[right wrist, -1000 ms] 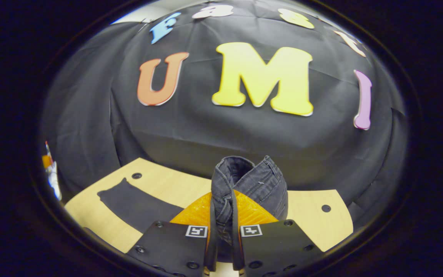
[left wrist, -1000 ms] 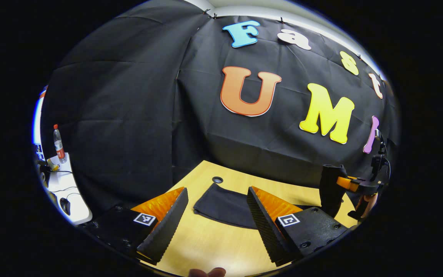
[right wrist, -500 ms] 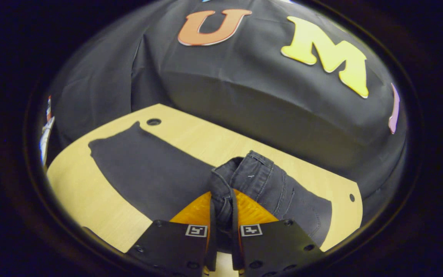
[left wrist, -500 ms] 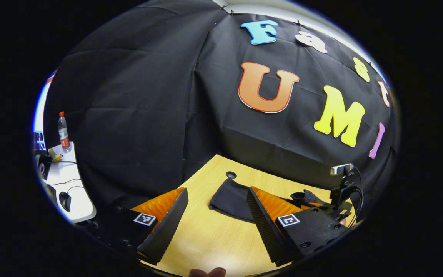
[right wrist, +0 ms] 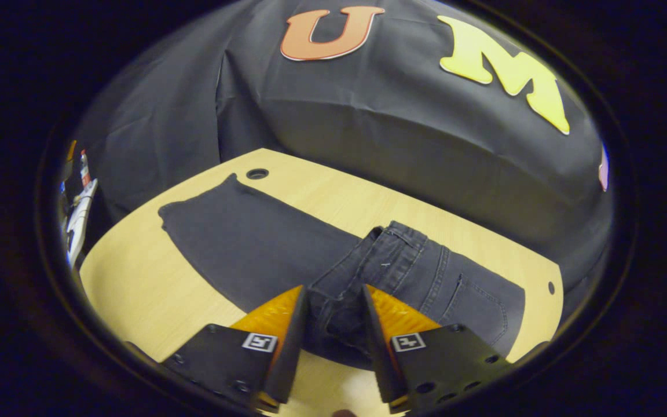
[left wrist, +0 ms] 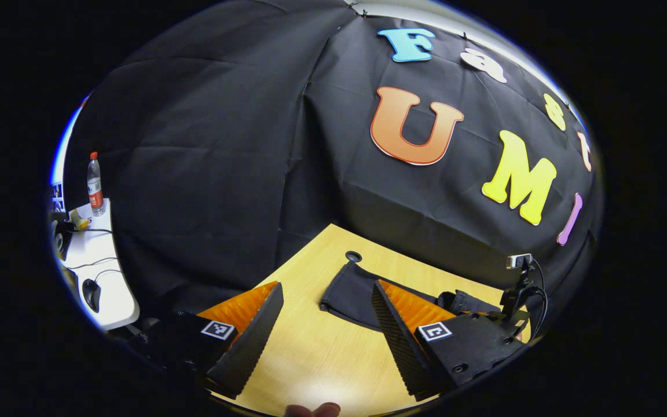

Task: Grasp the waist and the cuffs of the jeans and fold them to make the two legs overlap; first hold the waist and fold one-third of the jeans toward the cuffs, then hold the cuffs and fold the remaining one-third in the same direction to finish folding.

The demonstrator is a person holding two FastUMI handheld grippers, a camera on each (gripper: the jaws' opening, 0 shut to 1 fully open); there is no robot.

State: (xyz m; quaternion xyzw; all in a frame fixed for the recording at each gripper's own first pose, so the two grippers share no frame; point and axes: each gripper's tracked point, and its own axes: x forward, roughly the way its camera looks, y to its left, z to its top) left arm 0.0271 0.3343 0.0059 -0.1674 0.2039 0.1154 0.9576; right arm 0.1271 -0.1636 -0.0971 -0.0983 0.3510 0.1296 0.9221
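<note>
Your right gripper (right wrist: 333, 330) stood parted around the jeans' (right wrist: 264, 249) folded waist (right wrist: 391, 255); your left gripper (left wrist: 326, 336) gaped over the tabletop (left wrist: 310, 353).

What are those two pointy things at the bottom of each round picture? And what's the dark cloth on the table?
Those pointy things are the two fingers of a gripper, a grabbing tool that a person holds, one in each hand. A small camera rides on each tool and looks out along its fingers.

In the left gripper view, the left gripper is open above the wooden table, holding nothing.

In the right gripper view, the right gripper has its fingers a little apart, on either side of the waist of the jeans.

The dark cloth is that pair of jeans. The waist end is folded over onto the legs, which stretch away to the cuffs.
</note>
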